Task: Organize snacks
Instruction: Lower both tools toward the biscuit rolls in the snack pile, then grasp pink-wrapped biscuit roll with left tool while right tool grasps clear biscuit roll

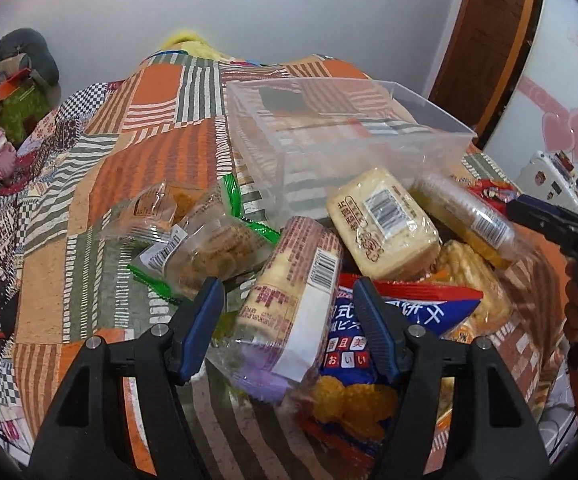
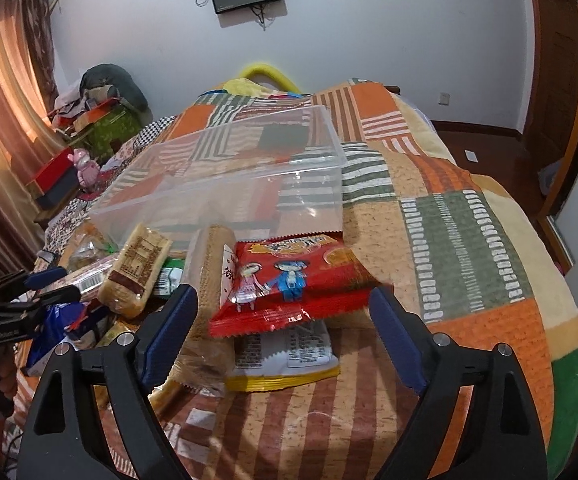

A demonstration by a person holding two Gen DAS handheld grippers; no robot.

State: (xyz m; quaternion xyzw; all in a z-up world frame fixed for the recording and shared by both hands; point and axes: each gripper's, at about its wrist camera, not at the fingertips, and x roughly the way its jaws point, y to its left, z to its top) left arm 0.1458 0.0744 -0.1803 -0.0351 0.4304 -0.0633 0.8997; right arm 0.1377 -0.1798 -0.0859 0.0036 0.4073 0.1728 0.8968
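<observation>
Left wrist view, inspector?
— Left gripper (image 1: 289,312) straddles a biscuit pack (image 1: 289,300), pad contact unclear; clear bin (image 1: 369,120) beyond.
— Right?
— Right gripper (image 2: 283,316) wide around red packet (image 2: 289,280); open quilt (image 2: 469,240) rightward, bedroom wall behind.

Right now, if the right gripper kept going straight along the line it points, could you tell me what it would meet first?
Most likely the red snack packet: it lies between the open right gripper fingers, atop a white-and-yellow packet. Depth is hard to judge here.
</observation>
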